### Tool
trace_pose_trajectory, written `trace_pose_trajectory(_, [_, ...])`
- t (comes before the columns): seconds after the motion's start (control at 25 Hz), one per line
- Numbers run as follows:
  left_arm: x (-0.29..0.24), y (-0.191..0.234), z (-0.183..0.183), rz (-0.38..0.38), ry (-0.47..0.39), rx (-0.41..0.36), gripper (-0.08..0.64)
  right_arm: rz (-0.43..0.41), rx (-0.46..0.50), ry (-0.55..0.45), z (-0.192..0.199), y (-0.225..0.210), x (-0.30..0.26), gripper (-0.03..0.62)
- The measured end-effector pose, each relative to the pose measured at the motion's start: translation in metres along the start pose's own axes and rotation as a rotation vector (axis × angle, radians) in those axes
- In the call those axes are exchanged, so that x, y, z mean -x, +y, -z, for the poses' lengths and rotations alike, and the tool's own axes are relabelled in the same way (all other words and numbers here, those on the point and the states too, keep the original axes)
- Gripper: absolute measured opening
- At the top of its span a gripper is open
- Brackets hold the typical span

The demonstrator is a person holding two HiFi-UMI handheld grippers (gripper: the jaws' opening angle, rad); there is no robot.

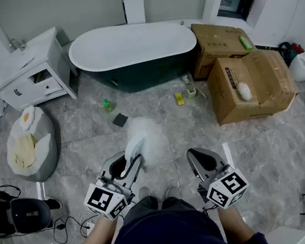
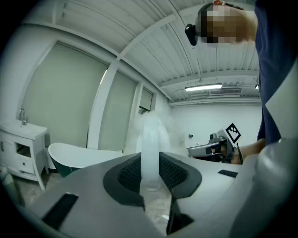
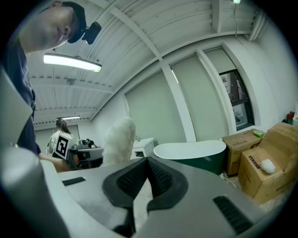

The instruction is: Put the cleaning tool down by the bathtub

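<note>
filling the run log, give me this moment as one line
left gripper: shut on duster handle | right gripper: shut, empty | duster: not yet set down | bathtub: ahead, apart

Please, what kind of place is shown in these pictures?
Probably a staged bathroom inside a larger workroom: a freestanding white and dark green bathtub, a white vanity cabinet with a tap, and brown cardboard boxes beside them.

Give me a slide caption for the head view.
Left gripper holds a fluffy white duster, facing the bathtub; right gripper empty.
</note>
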State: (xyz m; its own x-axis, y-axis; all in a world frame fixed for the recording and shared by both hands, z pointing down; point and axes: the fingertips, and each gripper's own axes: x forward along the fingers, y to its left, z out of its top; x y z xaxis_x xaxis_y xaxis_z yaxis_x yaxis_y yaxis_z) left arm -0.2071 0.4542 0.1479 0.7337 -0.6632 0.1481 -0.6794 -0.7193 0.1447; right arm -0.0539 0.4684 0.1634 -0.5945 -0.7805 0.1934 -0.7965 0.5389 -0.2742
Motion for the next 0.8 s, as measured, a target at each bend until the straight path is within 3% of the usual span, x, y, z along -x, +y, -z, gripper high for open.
trace_pose_trajectory(0.32, [-0.003,-0.002,-0.001,0.011,0.004,-0.001,0.109,0.03,-0.012,0.014,0.002,-0.005,-0.002,0.005])
trace_pose_trajectory(0.8, [-0.012,-0.005,0.004,0.007,0.011,0.005,0.11,0.008,-0.016,0.023,0.005,-0.011,-0.004,0.005])
